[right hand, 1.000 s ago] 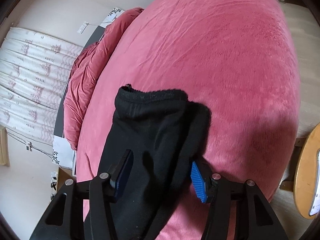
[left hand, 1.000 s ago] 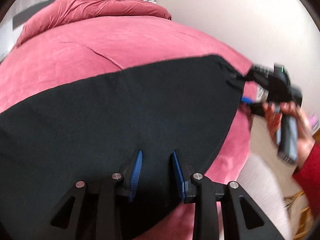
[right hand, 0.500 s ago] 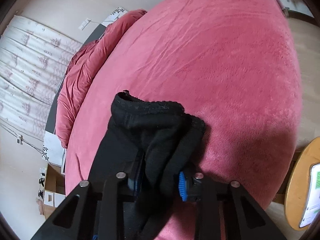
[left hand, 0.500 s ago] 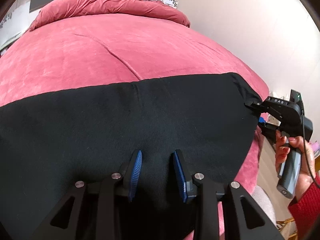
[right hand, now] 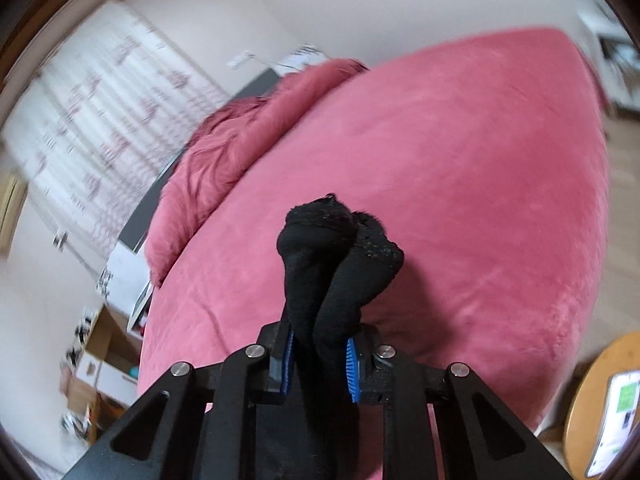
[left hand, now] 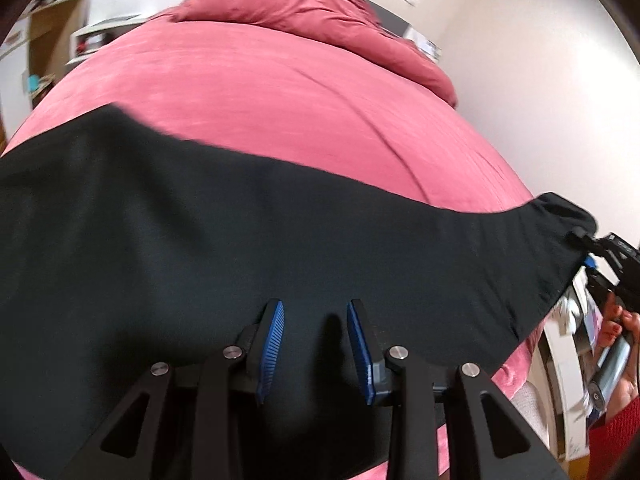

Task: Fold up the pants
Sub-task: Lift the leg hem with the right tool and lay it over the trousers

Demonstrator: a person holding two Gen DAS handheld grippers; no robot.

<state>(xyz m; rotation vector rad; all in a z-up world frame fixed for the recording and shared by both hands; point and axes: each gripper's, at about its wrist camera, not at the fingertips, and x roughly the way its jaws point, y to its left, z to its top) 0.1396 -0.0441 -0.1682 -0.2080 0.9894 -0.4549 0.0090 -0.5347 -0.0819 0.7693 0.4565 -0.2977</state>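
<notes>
The black pants (left hand: 248, 240) stretch in a wide band across the pink bed (left hand: 280, 92) in the left wrist view. My left gripper (left hand: 316, 344) is part open, its blue pads right over the cloth, with fabric between the jaws. My right gripper (right hand: 320, 364) is shut on a bunched end of the pants (right hand: 340, 256), which stands up above the bed (right hand: 480, 184). In the left wrist view the right gripper (left hand: 588, 248) holds the far right corner of the pants, lifted off the bed.
A rumpled pink duvet (left hand: 320, 12) lies at the head of the bed. A round wooden table (right hand: 600, 408) with a phone stands at the lower right. Cardboard boxes (right hand: 104, 352) sit on the floor by the left side. Patterned curtains (right hand: 100, 120) hang behind.
My right gripper closed on the pants end and lifted it off the bed, bunching it. The left gripper shifted over the cloth and its view swung left; its jaws stayed the same width.
</notes>
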